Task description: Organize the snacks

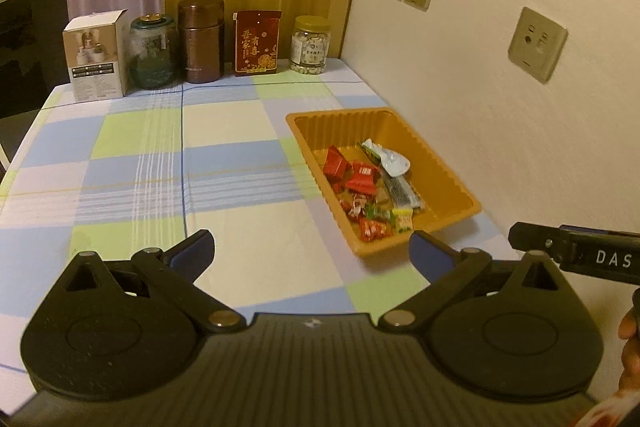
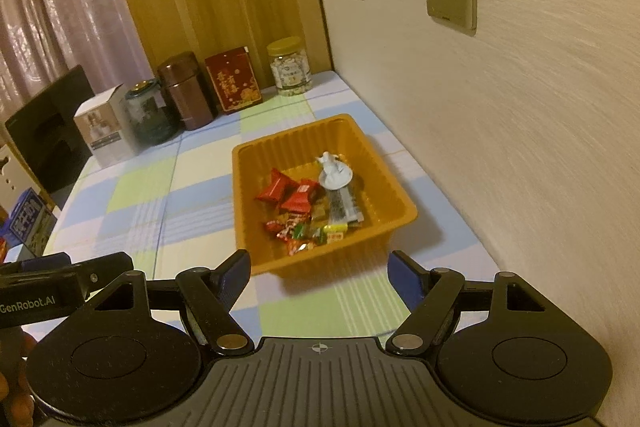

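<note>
Both jaws stand wide and empty: left gripper (image 1: 312,251) and right gripper (image 2: 319,273) hover over the checked tablecloth (image 1: 140,163), just short of the orange tray (image 2: 256,163) holding the wrapped snacks (image 2: 304,211). Risk: a low approach could catch the tray's light near rim, shoving or tipping it.

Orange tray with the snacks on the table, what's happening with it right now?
A person holds two grippers over the table. The left gripper and right gripper are both open and empty, short of the orange tray. The snacks lie piled inside it, with none loose on the cloth in view.
</note>
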Tool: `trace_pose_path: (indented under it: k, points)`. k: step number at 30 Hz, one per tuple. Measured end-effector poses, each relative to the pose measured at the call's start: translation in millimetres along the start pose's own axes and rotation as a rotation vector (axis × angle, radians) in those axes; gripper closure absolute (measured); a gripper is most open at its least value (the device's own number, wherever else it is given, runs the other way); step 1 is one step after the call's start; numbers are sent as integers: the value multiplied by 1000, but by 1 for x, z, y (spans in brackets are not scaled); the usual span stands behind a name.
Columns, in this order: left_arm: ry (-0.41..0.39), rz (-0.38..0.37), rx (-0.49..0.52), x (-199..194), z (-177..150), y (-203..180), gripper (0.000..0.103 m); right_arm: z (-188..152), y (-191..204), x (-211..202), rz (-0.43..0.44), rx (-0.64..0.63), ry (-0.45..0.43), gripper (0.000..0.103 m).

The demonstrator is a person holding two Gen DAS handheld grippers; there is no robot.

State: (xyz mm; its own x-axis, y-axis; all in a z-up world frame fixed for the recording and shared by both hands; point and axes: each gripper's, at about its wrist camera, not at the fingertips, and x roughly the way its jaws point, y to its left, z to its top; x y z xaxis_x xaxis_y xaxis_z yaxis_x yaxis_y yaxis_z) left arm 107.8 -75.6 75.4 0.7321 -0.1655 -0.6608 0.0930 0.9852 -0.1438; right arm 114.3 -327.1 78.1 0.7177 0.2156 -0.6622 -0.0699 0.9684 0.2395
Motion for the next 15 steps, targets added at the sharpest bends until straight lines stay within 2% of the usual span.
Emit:
trace_pose_path:
  k: [8,15]
  points:
    - [5,12,-42,-34,-24,9,0,-26,16,-23,12,-24,-12,28]
    - [-1,43,-39,-57,-40,9,0,-45,21,-46,3,-15,-20,28]
